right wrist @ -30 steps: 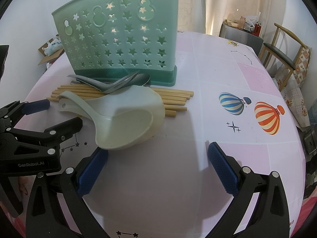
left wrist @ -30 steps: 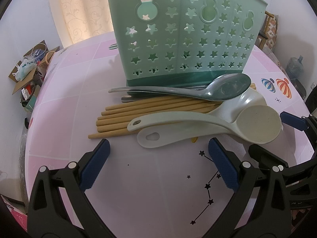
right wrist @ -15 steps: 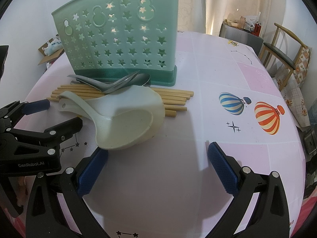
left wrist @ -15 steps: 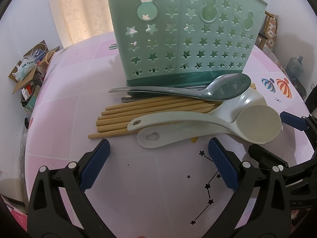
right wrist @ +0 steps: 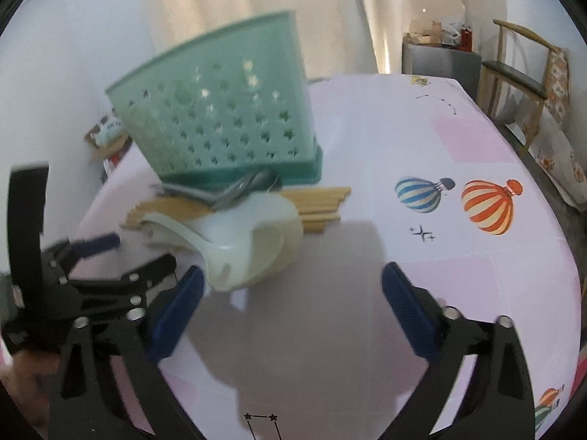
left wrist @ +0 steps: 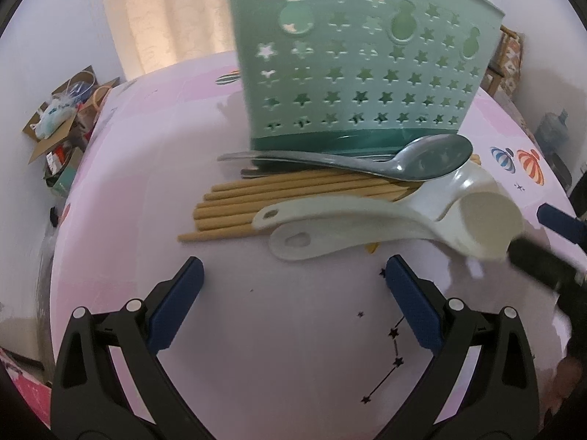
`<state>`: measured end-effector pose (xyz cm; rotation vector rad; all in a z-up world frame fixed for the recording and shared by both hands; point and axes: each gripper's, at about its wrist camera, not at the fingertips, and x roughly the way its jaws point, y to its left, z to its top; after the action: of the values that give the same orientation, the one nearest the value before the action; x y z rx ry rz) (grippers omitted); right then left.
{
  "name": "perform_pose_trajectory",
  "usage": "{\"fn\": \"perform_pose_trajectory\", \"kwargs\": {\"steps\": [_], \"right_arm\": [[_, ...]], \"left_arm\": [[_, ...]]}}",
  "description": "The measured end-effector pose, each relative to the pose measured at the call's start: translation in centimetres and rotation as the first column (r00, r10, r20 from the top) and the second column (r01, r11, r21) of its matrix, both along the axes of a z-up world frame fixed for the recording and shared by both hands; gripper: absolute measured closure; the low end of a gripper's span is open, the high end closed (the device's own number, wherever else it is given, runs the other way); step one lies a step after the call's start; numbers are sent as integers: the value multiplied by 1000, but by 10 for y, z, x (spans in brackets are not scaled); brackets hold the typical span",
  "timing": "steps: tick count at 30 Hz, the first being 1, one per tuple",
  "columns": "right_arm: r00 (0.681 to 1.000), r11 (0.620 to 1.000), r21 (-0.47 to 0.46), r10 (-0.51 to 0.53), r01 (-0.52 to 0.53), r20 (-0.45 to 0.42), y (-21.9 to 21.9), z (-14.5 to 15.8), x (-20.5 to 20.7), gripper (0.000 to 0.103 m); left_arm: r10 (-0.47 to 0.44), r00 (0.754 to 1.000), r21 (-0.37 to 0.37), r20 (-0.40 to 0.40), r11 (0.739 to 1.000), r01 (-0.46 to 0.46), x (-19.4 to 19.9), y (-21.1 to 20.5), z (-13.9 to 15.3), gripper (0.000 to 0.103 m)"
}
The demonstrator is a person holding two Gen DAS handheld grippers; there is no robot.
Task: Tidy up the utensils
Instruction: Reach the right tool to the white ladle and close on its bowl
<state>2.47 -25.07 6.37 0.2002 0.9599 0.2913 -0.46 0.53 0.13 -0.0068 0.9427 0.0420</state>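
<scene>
Right now the ladle (right wrist: pixel 253 245) lies crosswise just ahead of the right gripper (right wrist: pixel 290 311), bowl nearest; left gripper (left wrist: pixel 293 304) faces its handle. Both grippers spread, empty.

Pink table (left wrist: pixel 256 330): holder (left wrist: pixel 359 73), chopsticks (left wrist: pixel 256 205)

Both views were steady a second ago and are now blurred. The right claw (right wrist: pixel 291 302) has drawn back and up: the holder (right wrist: pixel 223 128) and the ladles (right wrist: pixel 253 242) sit smaller and higher in its view, and more of the counter (right wrist: pixel 422 154) shows beyond them. In the left view the right claw's fingers (left wrist: pixel 535 262) have shifted, one dark finger now seemingly touching the ladle bowl (left wrist: pixel 484 225). The left claw (left wrist: pixel 293 302) has eased slightly left, the holder (left wrist: pixel 363 73) sitting further right.
</scene>
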Motion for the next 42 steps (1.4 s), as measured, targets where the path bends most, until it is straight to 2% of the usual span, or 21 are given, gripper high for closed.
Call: {"fn": "perform_pose_trajectory", "kwargs": {"steps": [5, 7, 8, 15, 17, 19, 25, 33, 36, 39, 42], "right_arm": [[993, 983, 181, 14, 8, -120, -12, -9, 9, 34], [987, 966, 254, 4, 37, -160, -19, -15, 9, 45], [985, 956, 288, -5, 56, -175, -22, -18, 9, 47], [971, 900, 430, 35, 72, -237, -23, -23, 11, 70], [966, 879, 470, 45, 83, -256, -22, -24, 11, 79], [963, 863, 494, 34, 107, -268, -22, -24, 10, 95], [962, 875, 453, -50, 172, -269, -34, -19, 6, 99], [972, 894, 407, -107, 187, -210, -65, 15, 0, 99], [971, 916, 359, -101, 176, -218, -84, 20, 0, 99], [967, 947, 270, -113, 174, -227, -102, 20, 0, 99], [961, 954, 247, -109, 173, -255, -123, 15, -2, 99]], "left_arm": [[9, 1000, -5, 2, 1000, -9, 0, 4, 0, 7], [6, 1000, -14, 5, 1000, -6, -1, 5, 0, 7], [4, 1000, -18, 7, 1000, -4, 0, 6, 1, 7], [7, 1000, -54, 24, 999, -5, -6, 13, 2, 7], [10, 1000, -57, 25, 998, -8, -6, 14, 2, 7], [12, 1000, -55, 26, 998, -11, -6, 14, 1, 7], [12, 1000, -51, 25, 999, -11, -6, 12, 1, 7], [23, 999, -62, 31, 998, -21, -9, 18, 1, 7], [29, 999, -69, 35, 997, -27, -12, 21, 1, 7], [31, 999, -67, 35, 997, -28, -12, 22, 1, 7], [30, 999, -64, 34, 998, -27, -12, 21, 1, 7]]}}
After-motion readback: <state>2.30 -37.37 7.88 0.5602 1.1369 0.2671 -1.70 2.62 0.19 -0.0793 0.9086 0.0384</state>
